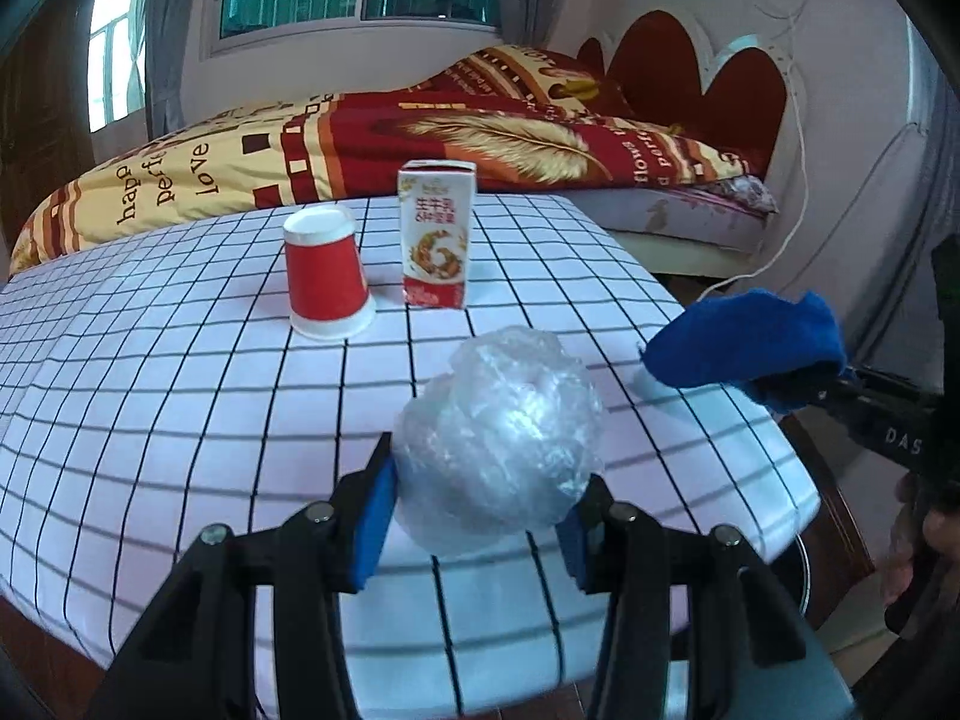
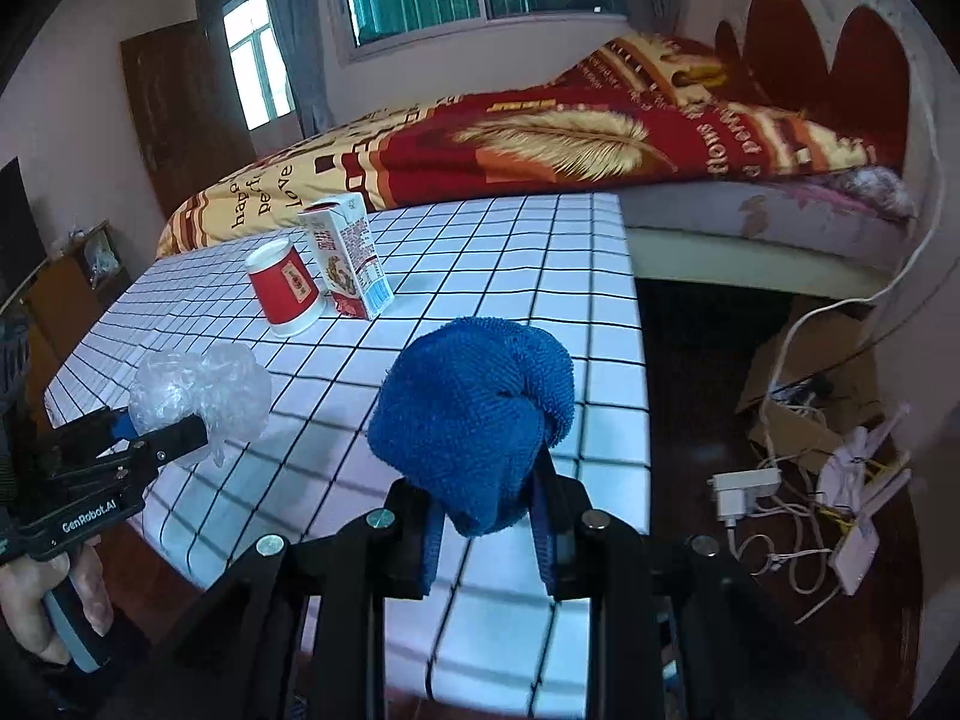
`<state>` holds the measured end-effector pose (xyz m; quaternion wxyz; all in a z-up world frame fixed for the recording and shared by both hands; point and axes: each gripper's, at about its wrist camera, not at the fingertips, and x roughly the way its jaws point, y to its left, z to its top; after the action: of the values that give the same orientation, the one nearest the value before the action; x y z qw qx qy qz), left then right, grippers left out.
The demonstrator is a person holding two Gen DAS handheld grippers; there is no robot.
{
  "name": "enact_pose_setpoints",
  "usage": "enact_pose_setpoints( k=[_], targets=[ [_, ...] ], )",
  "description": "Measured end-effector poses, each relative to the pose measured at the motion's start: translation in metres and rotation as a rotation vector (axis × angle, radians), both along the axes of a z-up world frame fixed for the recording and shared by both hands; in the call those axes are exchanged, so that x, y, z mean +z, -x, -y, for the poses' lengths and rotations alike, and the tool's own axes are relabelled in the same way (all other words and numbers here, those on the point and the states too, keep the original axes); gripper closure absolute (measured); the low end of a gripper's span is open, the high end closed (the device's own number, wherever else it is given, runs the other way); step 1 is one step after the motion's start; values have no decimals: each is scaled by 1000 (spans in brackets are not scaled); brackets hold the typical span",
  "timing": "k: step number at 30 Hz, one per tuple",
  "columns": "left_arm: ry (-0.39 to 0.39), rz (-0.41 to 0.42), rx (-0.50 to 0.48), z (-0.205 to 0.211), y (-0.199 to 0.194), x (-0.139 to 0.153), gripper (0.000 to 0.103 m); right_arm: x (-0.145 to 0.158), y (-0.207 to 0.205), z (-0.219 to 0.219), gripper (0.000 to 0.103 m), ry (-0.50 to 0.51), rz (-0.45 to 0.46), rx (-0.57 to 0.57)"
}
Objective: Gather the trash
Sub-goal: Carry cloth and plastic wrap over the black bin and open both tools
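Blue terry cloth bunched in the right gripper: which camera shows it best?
The right wrist view: the blue terry cloth fills the centre, clamped in the right gripper. The left wrist view shows it only side-on at the right edge, over the checked table's edge.

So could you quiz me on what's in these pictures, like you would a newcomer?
1. True or false: the red paper cup stands upside down on the checked tablecloth.
2. What does the left tool hold? A) milk carton B) crumpled clear plastic C) nothing
3. Fill in: the right tool grips a ____ cloth.

Key: 1 true. 2 B, the crumpled clear plastic; the milk carton stands beside the cup. 3 blue, the blue cloth.
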<state>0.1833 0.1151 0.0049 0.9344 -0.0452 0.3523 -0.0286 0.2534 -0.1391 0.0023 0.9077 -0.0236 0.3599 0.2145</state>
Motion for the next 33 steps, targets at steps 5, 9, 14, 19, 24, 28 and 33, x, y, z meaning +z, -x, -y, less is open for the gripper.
enact_pose_setpoints(
  k=[5,9,14,19,24,28,33],
  targets=[
    [-17,12,-24,15,21,3,55,10,41,17,76,2,36,-4],
    [-11,14,-37,25,35,3,55,12,64,33,76,-15,41,-22],
    [-12,4,-66,41,49,-2,55,11,82,55,76,-33,45,-56],
    [-27,-4,-97,58,57,-6,55,3,96,82,76,-31,35,-95],
    [-29,-1,-116,74,62,-8,55,-8,105,107,76,-38,17,-138],
    [-27,-1,-138,88,64,-11,55,-13,113,129,76,-59,10,-187],
    [-24,-14,-186,110,61,-17,55,-22,121,154,76,-75,-14,-244]
  ],
)
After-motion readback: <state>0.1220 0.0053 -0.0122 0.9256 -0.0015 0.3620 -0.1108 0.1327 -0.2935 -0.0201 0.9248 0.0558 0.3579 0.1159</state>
